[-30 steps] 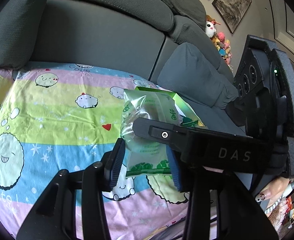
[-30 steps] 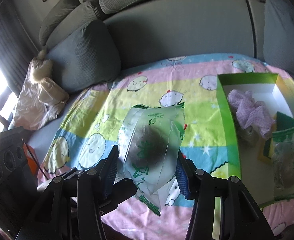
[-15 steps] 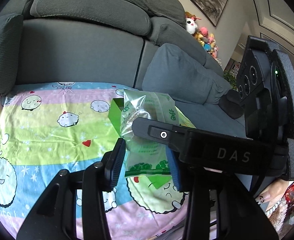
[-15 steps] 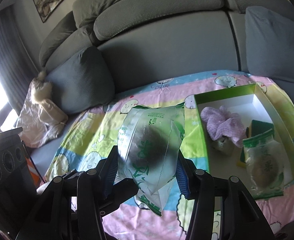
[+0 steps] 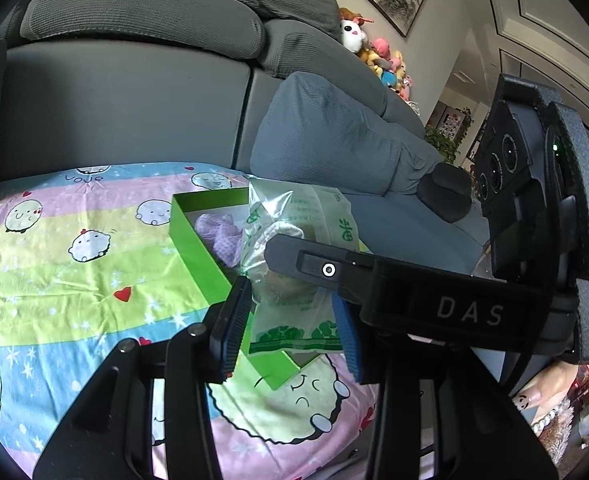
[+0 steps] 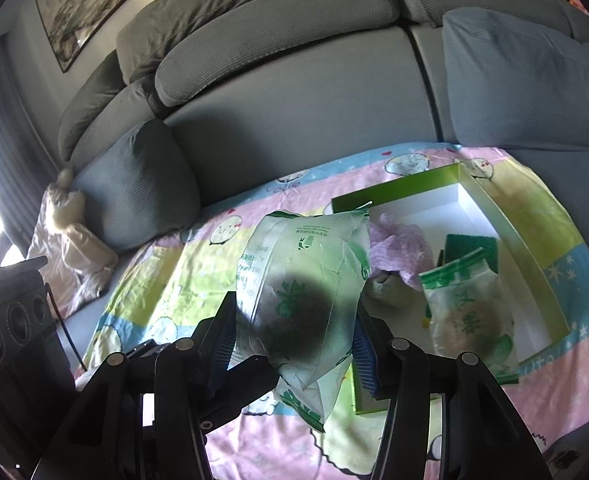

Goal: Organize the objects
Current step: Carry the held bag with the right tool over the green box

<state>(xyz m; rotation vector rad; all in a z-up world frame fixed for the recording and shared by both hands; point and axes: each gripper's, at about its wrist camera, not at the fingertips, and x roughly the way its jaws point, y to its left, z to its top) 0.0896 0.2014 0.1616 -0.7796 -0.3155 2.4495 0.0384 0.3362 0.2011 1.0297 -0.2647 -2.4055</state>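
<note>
My right gripper (image 6: 292, 338) is shut on a clear plastic packet with green print (image 6: 300, 280), held above the blanket just left of a green box (image 6: 534, 268). The box holds a purple cloth (image 6: 398, 246), a green sponge (image 6: 468, 246) and a second packet (image 6: 468, 312). In the left wrist view my left gripper (image 5: 290, 324) straddles the same held packet (image 5: 294, 248), its pads beside it; whether they press it I cannot tell. The right gripper's black body (image 5: 434, 300) crosses in front. The green box (image 5: 198, 240) lies behind.
A colourful cartoon blanket (image 6: 182, 276) covers the grey sofa seat (image 6: 294, 120). Grey cushions (image 6: 134, 184) sit left and right (image 5: 334, 144). A cream bundle (image 6: 70, 236) lies far left. Plush toys (image 5: 374, 56) sit on the sofa back.
Both grippers have moved back and up with the packet. The green box now shows more fully to the right of the packet.
</note>
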